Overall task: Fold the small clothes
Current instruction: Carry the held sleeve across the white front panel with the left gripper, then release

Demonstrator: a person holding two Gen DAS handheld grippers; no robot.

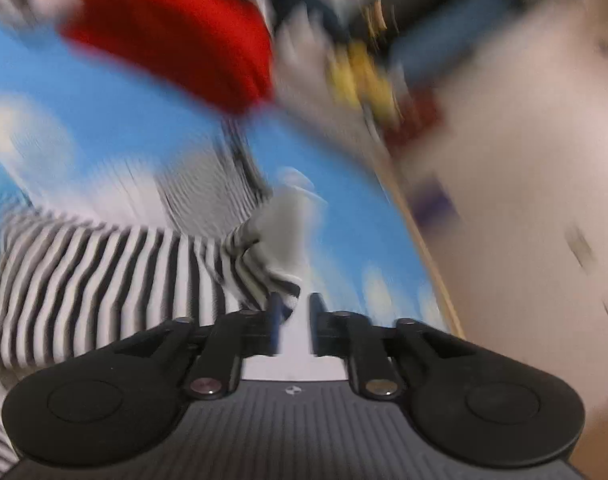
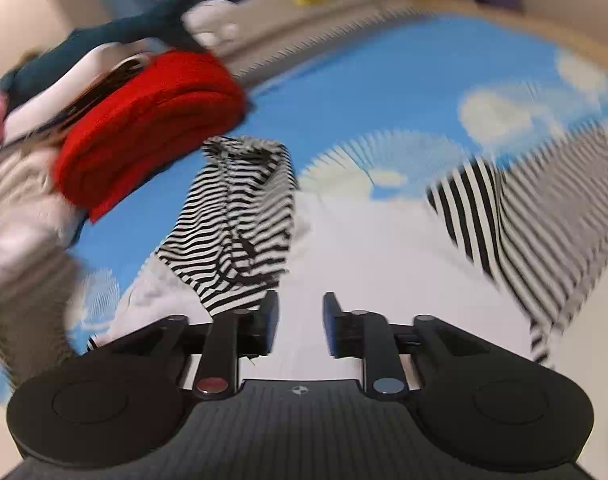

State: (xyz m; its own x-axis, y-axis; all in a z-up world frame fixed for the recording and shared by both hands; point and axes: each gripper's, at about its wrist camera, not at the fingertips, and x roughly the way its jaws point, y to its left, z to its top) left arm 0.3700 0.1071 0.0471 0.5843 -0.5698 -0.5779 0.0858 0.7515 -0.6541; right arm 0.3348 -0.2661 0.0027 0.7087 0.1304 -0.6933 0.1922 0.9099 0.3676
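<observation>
— Lying low left of the frame, the striped top [image 1: 104, 280] bunches just beyond the left hand-held gripper [image 1: 295, 308], jaws narrow, gripping nothing visible.

— And the right hand-held gripper [image 2: 300, 312]?

— Narrow too, cloth against one finger; red stack [image 2: 144, 128] upper left.

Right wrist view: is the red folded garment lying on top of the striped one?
No. The red folded garment sits on the blue mat, apart from the striped garment.

A flat blue mat with white clouds [image 2: 384, 80] carries the clothes. A soft black-and-white striped cloth [image 2: 240, 220] lies on it. Just beside that sits a folded red cloth [image 2: 144, 120], by a heap of other clothes [image 2: 24, 200].
</observation>
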